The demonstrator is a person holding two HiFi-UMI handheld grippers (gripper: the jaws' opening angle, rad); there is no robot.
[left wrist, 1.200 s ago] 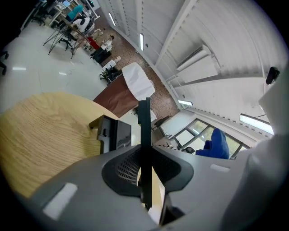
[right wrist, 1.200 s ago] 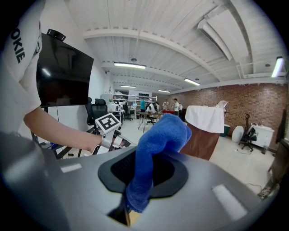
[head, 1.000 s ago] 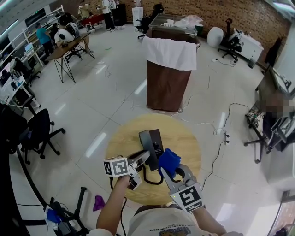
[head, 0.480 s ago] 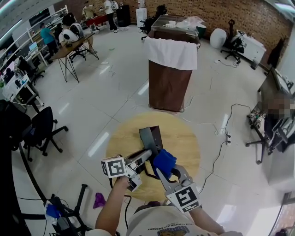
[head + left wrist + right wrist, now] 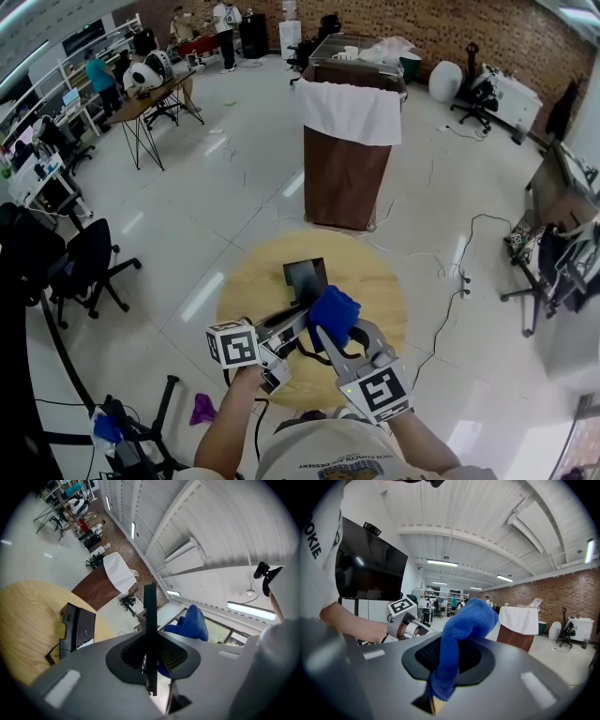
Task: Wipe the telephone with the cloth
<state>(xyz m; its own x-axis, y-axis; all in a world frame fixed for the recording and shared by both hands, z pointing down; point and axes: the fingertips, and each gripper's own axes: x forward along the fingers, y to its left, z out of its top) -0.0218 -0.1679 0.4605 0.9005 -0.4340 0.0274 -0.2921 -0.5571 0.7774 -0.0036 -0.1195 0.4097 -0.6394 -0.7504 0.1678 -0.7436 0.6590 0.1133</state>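
Between right hand-held gripper (image 5: 345,336) jaws: cloth (image 5: 334,313), beside handset (image 5: 150,616).

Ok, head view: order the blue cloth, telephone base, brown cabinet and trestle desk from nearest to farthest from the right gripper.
1. blue cloth: held by the right gripper.
2. telephone base: on the table, just ahead.
3. brown cabinet: beyond the table.
4. trestle desk: far back, left.
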